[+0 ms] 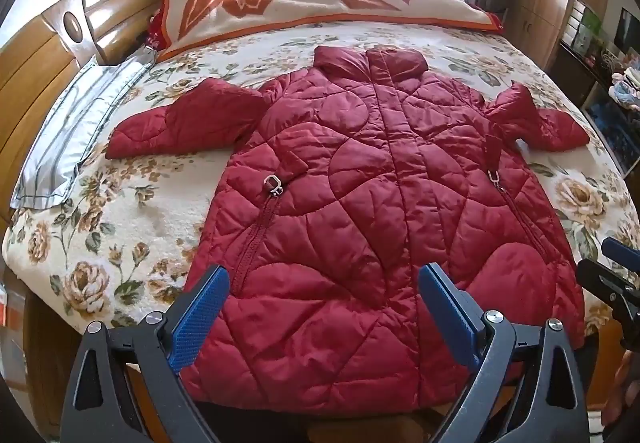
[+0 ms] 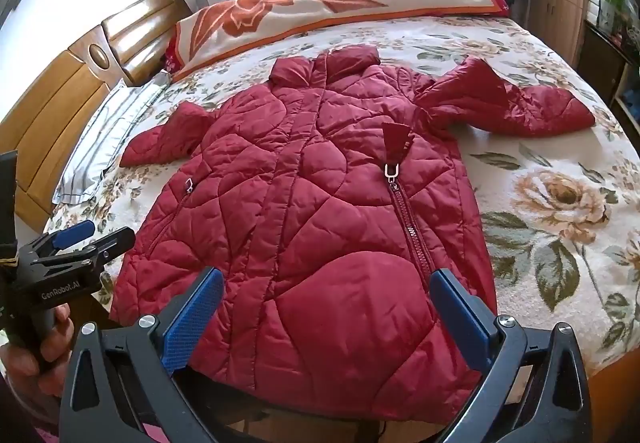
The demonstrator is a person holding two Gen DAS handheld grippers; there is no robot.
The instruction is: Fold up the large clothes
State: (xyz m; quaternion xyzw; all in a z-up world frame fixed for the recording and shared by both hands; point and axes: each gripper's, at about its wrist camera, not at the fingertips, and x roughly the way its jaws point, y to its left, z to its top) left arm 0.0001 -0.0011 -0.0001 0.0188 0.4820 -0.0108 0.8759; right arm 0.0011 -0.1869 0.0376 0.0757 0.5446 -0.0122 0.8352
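Both the left gripper [image 1: 320, 307] and right gripper [image 2: 326, 309] gape empty, hiding the red coat's [image 1: 360, 203] hem

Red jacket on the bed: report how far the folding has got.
Done: the red quilted jacket lies spread front-up on the floral bedspread, collar toward the orange pillow, both sleeves out to the sides. In hand: nothing; the left gripper and right gripper hover open above the hem, their fingers clear of the fabric. Left: every fold, sleeves and body alike.
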